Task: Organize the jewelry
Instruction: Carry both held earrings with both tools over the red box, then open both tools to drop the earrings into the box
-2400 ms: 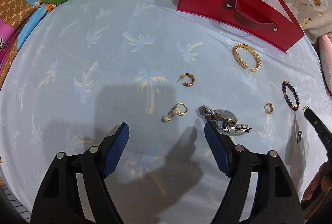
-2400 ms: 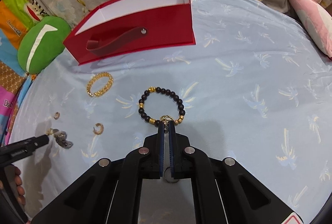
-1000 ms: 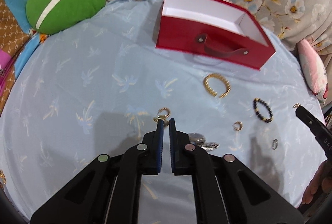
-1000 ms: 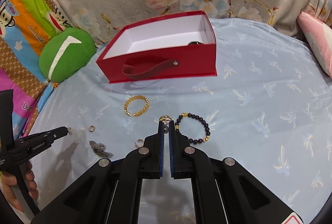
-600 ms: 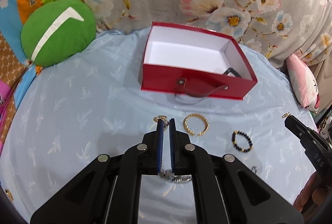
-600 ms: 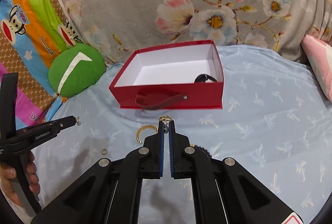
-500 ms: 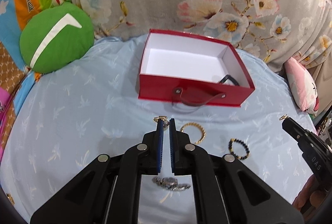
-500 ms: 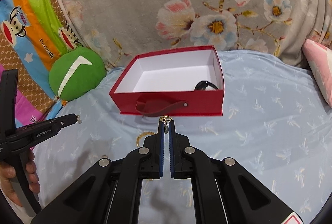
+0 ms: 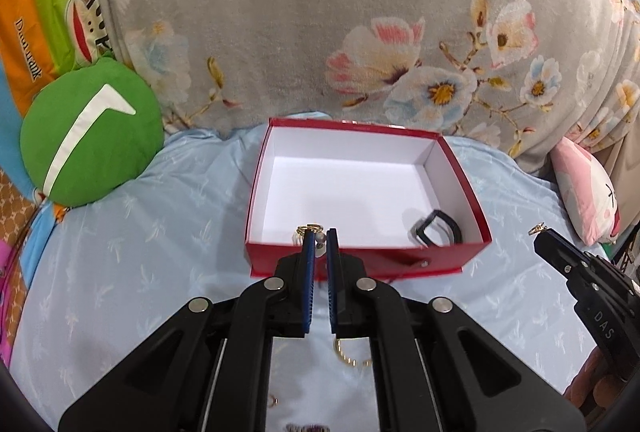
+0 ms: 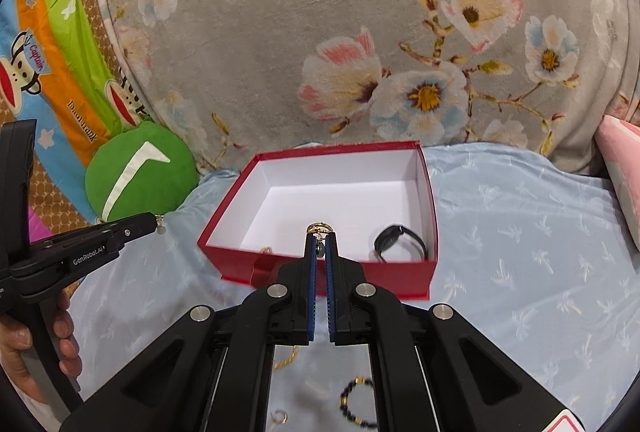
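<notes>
— Jewelry status? One black band (image 9: 438, 232) lies in the red cardboard box (image 9: 472, 204).

— Both grippers' fingers pinch gold earrings (image 9: 310, 230) (image 10: 319, 229) above it; bracelets (image 10: 356, 406) wait on the bed.

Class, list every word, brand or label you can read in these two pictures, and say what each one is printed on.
"GenRobot.AI": on the left gripper.
"DAS": on the right gripper; cut off.
"Captain": on the monkey's cap, cartoon blanket.
Dark script on the blanket's orange stripe: too distorted to read.
The red box shows no text.
</notes>
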Demonstrator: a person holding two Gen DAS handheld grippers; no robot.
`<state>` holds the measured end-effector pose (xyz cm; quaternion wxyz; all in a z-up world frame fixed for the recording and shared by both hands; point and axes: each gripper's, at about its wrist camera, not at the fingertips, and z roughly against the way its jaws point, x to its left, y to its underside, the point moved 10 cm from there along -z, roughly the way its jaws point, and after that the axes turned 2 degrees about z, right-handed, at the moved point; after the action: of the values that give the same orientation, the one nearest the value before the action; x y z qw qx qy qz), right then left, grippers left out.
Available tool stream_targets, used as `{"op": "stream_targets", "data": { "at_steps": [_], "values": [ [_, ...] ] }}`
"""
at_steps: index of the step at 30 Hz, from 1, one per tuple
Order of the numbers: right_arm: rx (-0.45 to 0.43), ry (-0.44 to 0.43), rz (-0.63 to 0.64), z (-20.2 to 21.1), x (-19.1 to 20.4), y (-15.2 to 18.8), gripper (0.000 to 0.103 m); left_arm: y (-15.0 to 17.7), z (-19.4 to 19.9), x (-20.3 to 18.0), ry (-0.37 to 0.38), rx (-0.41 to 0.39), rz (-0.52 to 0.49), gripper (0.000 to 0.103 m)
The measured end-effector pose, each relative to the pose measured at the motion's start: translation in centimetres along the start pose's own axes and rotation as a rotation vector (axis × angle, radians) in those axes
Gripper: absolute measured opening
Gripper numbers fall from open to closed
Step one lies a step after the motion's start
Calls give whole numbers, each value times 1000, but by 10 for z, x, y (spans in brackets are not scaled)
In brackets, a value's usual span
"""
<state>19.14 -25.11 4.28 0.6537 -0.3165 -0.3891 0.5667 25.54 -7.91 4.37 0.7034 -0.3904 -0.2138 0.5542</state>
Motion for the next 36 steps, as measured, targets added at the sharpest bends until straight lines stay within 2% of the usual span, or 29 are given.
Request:
{"op": "stream_targets", "data": {
  "at_steps": [7, 14, 22, 32, 33, 34, 35, 36],
  "values": [
    [0, 5, 1, -46, -9, -30, 3, -34, -37, -5, -6, -17, -13, 5],
    [17, 12, 9, -86, -12, -43, 3, -53, -77, -9, -11, -9, -15, 5],
    [52, 8, 14, -130, -14, -46, 3, -62, -118, -17, -18, 12, -29, 5],
    [101, -8, 6, -175, -14, -39, 4, -59, -167, -23, -34, 71, -34, 7],
    [101, -16, 1, -178, -14, -39, 9, -59, -170, -22, -46, 70, -34, 7],
    [101, -15, 0, -181, -15, -39, 16, -61, -175, -19, -71, 66, -29, 12],
    [97, -7, -2, -182, -16, -40, 23, -62, -177, -18, -77, 65, -27, 30],
    [86, 4, -7, -182, -19, -41, 35, -64, -181, -15, -88, 66, -17, 46]
  ]
}}
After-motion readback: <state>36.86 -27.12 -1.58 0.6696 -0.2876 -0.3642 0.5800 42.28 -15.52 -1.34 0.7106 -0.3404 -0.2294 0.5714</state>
